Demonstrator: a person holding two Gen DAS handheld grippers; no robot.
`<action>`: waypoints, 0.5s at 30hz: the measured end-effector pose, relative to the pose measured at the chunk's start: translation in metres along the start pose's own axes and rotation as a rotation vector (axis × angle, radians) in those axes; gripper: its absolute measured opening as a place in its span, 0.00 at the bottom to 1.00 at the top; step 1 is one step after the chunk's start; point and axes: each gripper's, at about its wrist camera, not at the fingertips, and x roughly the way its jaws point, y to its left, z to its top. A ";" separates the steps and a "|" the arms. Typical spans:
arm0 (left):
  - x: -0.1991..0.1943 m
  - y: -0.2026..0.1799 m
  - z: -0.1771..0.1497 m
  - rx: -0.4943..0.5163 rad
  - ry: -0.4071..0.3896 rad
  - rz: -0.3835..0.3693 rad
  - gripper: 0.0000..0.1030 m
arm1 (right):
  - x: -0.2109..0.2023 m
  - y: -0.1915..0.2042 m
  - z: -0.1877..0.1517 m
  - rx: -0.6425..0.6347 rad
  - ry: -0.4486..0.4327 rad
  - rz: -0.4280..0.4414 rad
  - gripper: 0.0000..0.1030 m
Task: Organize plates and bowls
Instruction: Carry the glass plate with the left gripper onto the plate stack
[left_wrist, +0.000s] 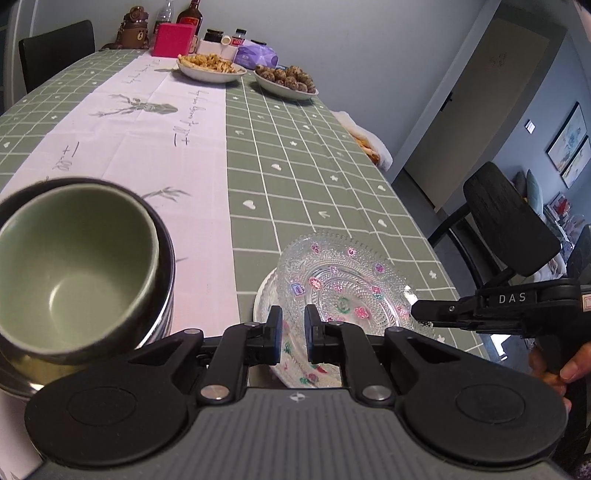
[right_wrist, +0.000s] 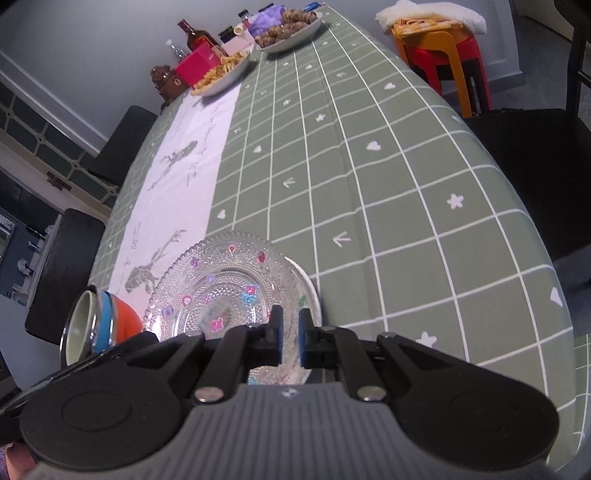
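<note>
Glass plate (right_wrist: 229, 291) tilts, its rim pinched by right gripper (right_wrist: 290, 334); left gripper (left_wrist: 293, 334) narrowly open.

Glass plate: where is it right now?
The glass plate sits near the table's front edge on the green checked tablecloth, resting on a white plate. The stacked cups are to its left, and both tongs are at its rim.

clear glass plate (right_wrist: 225, 291) (flower decals) tilted on a white plate (right_wrist: 308, 286); nested bowls (left_wrist: 74, 273) beside.
</note>
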 end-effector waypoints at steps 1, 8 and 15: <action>0.001 0.000 -0.002 0.000 0.005 0.003 0.14 | 0.000 0.000 0.000 -0.006 0.001 -0.004 0.06; 0.009 0.002 -0.011 -0.008 0.033 0.017 0.16 | 0.002 0.007 -0.001 -0.063 0.004 -0.039 0.06; 0.011 0.002 -0.012 -0.004 0.035 0.038 0.18 | 0.005 0.019 -0.003 -0.140 0.003 -0.072 0.06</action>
